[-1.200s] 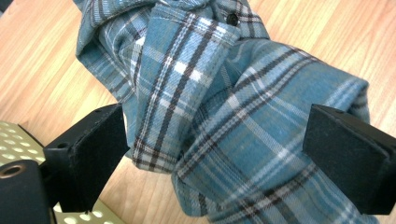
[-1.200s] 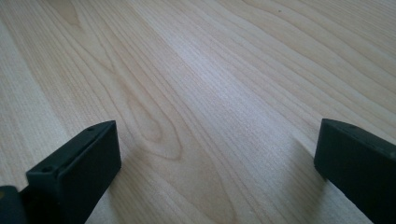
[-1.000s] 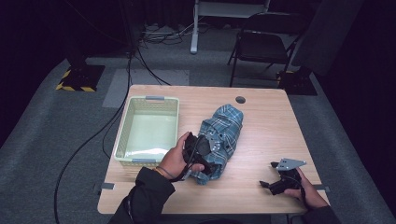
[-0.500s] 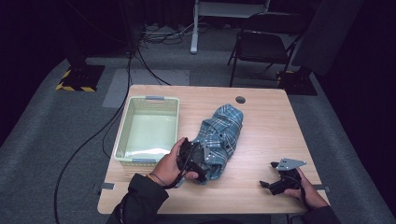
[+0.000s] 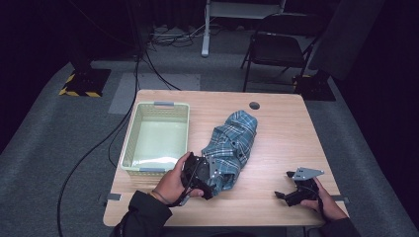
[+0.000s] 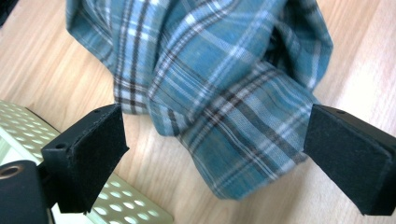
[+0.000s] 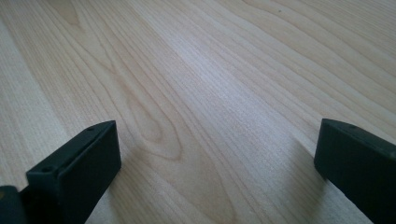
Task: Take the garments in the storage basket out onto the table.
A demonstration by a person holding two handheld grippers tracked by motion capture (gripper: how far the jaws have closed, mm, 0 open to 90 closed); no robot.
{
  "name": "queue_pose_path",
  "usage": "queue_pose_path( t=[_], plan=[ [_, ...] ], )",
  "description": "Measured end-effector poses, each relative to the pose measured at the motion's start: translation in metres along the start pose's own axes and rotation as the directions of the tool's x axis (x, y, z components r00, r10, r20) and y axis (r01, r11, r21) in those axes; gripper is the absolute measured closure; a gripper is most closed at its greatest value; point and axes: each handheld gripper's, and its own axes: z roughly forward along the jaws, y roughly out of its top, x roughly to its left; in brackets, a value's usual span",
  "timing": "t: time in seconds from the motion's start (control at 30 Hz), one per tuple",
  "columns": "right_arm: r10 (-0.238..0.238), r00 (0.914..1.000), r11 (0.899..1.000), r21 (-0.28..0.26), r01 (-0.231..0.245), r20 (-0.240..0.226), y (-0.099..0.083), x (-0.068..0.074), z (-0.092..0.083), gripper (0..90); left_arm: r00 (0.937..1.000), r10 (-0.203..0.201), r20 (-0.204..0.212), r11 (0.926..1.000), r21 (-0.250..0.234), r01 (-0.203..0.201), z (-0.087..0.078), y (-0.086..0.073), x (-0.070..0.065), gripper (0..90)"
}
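**Plaid shirt about to be gripped beside the basket**

Plaid cloth, blue-green with dark and white lines, lies bunched in a long heap near the middle of the table [image 5: 276, 207], running from the small round hole near the far edge down toward the near edge. From the high view, this shirt [image 5: 234, 143] sits just beside the pale green basket [image 5: 129, 148], which stands at the table's left side. The left tongs [image 5: 210, 174] are at the near end of the heap, held in a hand at the basket's near right corner. The right tongs [image 5: 282, 195] rest low over bare wood near the table's near right corner, well apart from the shirt.

From the left gripper view, the left tongs [image 6: 212, 154] stand wide open, one black pad on each side of a hanging fold of the shirt [image 6: 215, 88]. The pads do not press the cloth yet. A strip of the basket [image 6: 116, 205] shows below the left pad.

From the right gripper view, the right tongs [image 7: 217, 158] are open too, with nothing but table [image 7: 196, 70] between the jaws.

The step in hand looks like the approach to a grasp on the shirt's near end. The next move likely calls for closing the left tongs firmly on that fold, taking enough layers that it will not slip, then lifting it clear. If the basket is the goal, the loose far end may drag, so the right tongs may need to help.
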Motion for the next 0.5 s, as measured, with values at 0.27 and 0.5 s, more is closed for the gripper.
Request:
queue_pose_path(
  t=[0.27, 0.5],
  plan=[
    [0.0, 1.0, 1.0, 0.0, 0.0, 0.0, 0.0, 0.0, 0.0, 0.6, 1.0, -0.002, 0.007, 1.0, 0.0, 0.002, -0.002, -0.008, -0.005, 5.6],
    [0.0, 1.0, 1.0, 0.0, 0.0, 0.0, 0.0, 0.0, 0.0, 0.6, 0.9998, -0.002, 0.02, 1.0, 0.006, 0.002, -0.003, -0.016, -0.011, 5.5]
  ],
)
